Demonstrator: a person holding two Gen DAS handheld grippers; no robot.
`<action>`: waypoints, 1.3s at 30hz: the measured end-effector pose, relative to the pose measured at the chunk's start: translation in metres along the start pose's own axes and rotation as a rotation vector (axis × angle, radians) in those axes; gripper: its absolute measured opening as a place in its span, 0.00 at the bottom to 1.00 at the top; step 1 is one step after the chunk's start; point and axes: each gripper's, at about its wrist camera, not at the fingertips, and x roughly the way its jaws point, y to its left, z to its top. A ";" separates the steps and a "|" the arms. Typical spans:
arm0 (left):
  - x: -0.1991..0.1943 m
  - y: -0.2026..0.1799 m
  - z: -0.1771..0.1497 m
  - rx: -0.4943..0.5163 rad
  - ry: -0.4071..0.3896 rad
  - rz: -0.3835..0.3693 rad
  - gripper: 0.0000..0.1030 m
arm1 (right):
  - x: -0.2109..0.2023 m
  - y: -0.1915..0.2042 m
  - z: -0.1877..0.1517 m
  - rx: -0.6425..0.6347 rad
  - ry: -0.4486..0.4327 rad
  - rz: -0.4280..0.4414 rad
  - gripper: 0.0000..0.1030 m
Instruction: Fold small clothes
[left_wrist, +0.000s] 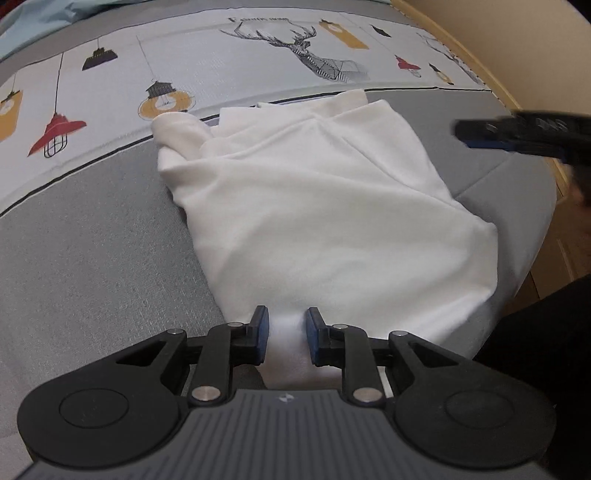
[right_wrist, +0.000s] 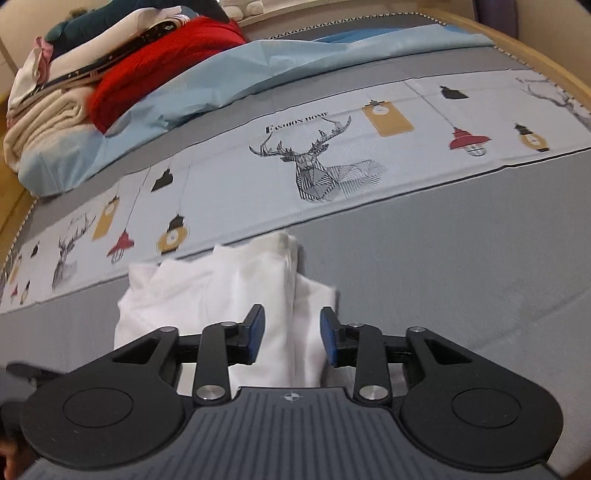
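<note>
Left gripper (left_wrist: 286, 334): pointed steeply down at the near end of the white garment (left_wrist: 317, 206). The jaws stand partly closed with a bunched fold of the garment between the blue pads (left_wrist: 262, 332); the cloth fills the gap and both pads press on it.

Right gripper (right_wrist: 291, 334): tilted down over the far right part of the garment. The jaws stand apart; cloth lies below the gap, and neither pad presses on it. In the left wrist view this gripper appears blurred at the right edge, above the bed and clear of the garment.
</note>
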 end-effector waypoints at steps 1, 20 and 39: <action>0.000 0.001 0.001 -0.009 0.001 -0.002 0.24 | 0.004 -0.001 0.000 0.005 0.000 0.001 0.41; -0.007 0.022 0.013 -0.134 -0.065 -0.011 0.50 | 0.057 -0.011 0.007 0.131 0.069 -0.069 0.27; 0.013 0.059 0.040 -0.374 -0.156 -0.002 0.33 | 0.069 -0.012 0.012 0.195 0.125 0.168 0.15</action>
